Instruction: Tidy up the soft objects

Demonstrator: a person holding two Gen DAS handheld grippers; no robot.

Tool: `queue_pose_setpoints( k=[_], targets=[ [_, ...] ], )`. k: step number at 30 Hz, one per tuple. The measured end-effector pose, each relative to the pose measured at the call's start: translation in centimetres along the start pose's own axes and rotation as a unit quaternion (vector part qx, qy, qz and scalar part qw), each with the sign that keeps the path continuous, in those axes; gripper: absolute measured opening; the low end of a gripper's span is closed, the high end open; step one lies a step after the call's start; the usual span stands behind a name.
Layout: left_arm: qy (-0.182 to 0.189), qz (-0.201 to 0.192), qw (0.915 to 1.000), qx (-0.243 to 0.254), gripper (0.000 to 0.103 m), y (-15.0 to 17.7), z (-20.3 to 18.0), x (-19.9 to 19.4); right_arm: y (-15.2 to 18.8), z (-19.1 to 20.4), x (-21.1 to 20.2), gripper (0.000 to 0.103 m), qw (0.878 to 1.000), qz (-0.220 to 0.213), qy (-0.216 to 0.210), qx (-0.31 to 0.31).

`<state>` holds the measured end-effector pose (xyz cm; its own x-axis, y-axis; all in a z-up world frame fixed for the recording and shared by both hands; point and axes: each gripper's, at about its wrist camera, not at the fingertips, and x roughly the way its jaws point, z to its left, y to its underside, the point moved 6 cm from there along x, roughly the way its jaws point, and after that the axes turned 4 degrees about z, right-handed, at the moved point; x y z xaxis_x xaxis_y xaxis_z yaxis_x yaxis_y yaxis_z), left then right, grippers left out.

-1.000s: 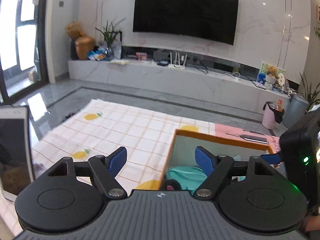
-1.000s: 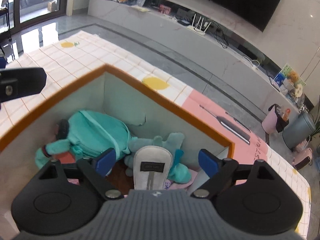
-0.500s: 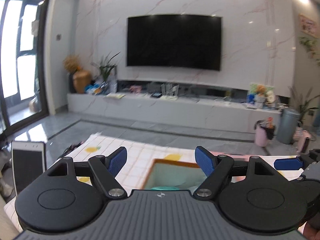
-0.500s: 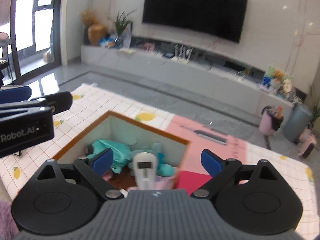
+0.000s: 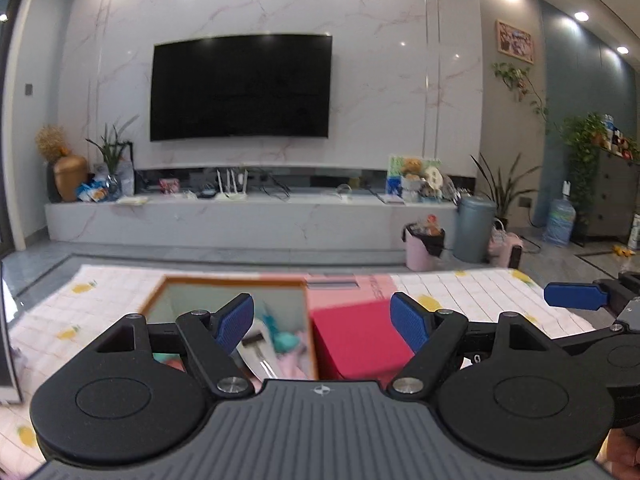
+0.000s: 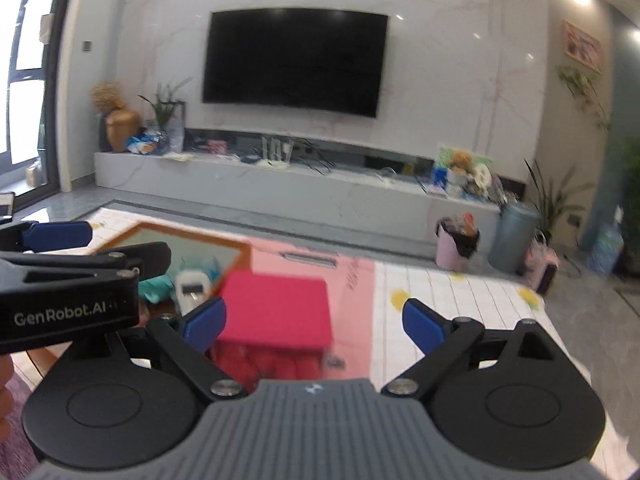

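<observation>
Left wrist view shows the orange-rimmed open box on the checked lemon-print mat, left of a red cube-shaped box touching its right wall, holding a white slipper-like soft item whose long axis runs near to far, beside teal plush pieces; which way they face is too blurred to tell. Above the boxes the left gripper is tilted slightly downward toward the far television wall, jaws wide apart, nothing between them. Right gripper, to its right and tilted likewise, has its jaws apart and empty over the red box.
</observation>
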<state>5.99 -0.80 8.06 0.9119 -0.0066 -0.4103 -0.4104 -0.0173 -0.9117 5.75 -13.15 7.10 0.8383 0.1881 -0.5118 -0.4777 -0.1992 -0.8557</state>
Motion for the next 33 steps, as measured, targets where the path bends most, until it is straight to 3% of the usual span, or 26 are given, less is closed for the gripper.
queue_pose_setpoints(
  k=[9, 15, 33],
  targets=[
    [-0.012, 0.005, 0.9999, 0.004, 0.091, 2.7, -1.0, 0.8, 3.8, -1.1, -0.2, 0.093, 0.998, -0.002, 0.056, 0.006],
    [-0.033, -0.004, 0.9993, 0.020, 0.091, 3.3, -1.4, 0.6, 5.4, -1.7, 1.1, 0.093, 0.998, 0.032, 0.037, 0.047],
    [-0.058, -0.020, 0.9978, 0.027, 0.091, 3.9, -1.4, -0.2, 6.1, -1.5, 1.2, 0.093, 0.997, 0.047, 0.047, 0.044]
  ],
)
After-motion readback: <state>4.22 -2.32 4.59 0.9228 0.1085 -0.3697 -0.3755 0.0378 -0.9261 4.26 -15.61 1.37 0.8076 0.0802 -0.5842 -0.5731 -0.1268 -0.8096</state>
